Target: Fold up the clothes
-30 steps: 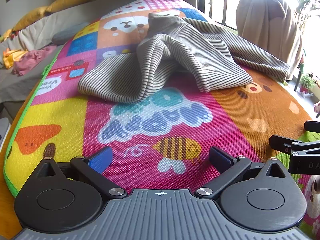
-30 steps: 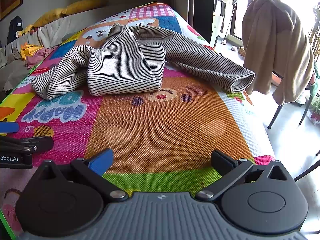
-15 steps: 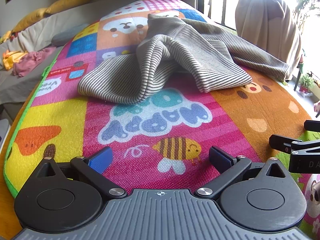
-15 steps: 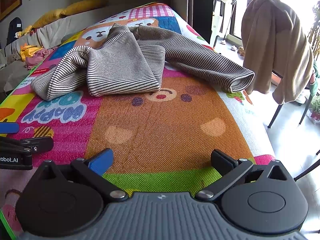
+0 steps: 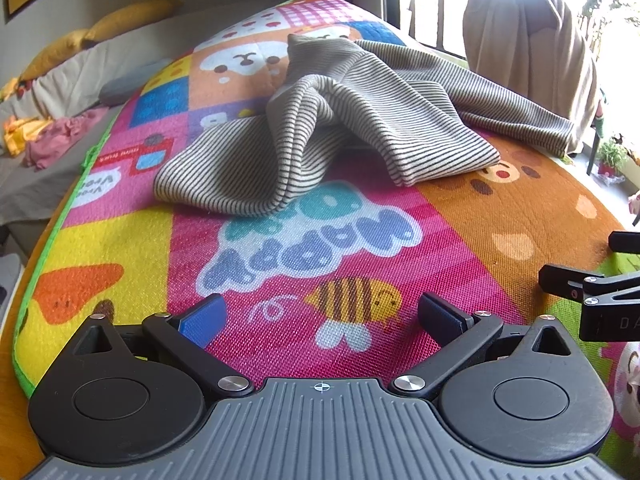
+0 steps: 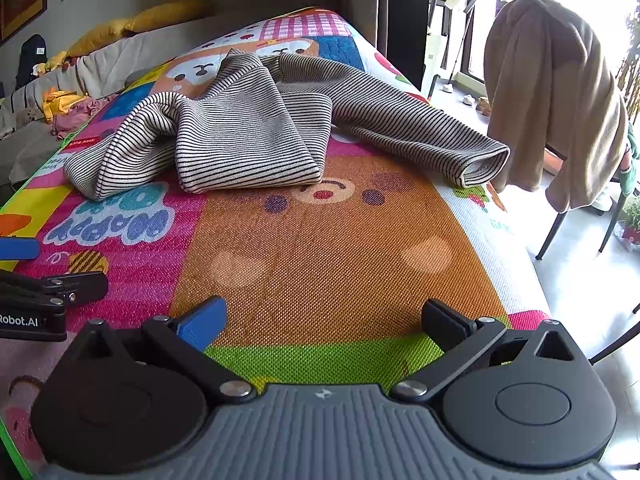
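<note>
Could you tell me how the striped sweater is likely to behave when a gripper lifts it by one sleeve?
The sweater lies crumpled in soft folds, so it will probably hang limp and drag the rest behind. Its knit looks thick, so likely fairly heavy. The woven mat may snag it slightly.
</note>
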`<act>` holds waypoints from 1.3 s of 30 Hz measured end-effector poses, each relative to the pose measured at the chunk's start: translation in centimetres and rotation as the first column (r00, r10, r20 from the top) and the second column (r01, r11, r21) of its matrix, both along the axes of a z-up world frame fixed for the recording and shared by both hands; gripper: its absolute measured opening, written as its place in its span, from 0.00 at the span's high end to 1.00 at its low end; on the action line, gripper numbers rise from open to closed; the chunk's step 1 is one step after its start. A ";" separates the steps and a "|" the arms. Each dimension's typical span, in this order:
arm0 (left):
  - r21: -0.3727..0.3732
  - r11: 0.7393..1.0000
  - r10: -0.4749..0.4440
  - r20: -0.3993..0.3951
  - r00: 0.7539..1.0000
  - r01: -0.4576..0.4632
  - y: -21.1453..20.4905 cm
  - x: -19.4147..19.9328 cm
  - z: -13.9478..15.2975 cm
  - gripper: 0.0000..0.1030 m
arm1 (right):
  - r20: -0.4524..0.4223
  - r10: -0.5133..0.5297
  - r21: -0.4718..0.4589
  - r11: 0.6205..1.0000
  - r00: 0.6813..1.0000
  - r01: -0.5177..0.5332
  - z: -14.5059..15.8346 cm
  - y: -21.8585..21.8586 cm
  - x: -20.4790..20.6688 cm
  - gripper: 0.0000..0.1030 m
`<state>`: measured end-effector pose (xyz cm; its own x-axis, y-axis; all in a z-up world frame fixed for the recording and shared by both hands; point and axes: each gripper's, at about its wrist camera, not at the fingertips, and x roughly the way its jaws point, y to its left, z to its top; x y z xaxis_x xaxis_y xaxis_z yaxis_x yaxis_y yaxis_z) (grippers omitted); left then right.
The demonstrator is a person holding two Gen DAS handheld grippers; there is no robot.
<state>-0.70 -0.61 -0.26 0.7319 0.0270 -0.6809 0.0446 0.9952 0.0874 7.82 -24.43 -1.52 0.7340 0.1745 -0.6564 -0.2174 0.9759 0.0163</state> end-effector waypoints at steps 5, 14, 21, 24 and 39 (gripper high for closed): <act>0.064 0.997 -0.055 0.012 0.998 0.054 -0.4 0.2 0.3 0.00 | -0.011 0.010 0.001 1.000 1.000 -0.010 0.1 -0.1 0.2 0.00; 0.369 0.922 -0.190 0.176 0.966 0.114 -0.9 2.7 2.9 0.00 | -0.051 0.119 0.062 0.991 0.992 -0.116 1.2 -1.3 1.3 0.00; 0.621 0.738 -0.435 0.139 0.890 0.264 -4.0 7.5 0.6 0.00 | 0.035 0.101 0.020 0.995 0.994 -0.101 4.5 -2.4 5.1 0.00; 0.752 0.595 -0.552 0.126 0.824 0.283 -6.1 8.9 -1.3 0.00 | 0.048 0.061 -0.006 0.998 0.997 -0.061 5.8 -2.8 7.6 0.00; 0.428 0.820 0.161 0.467 0.870 -0.381 12.9 21.4 9.1 0.00 | 0.061 0.032 -0.090 0.996 0.998 -0.026 5.9 0.8 15.6 0.00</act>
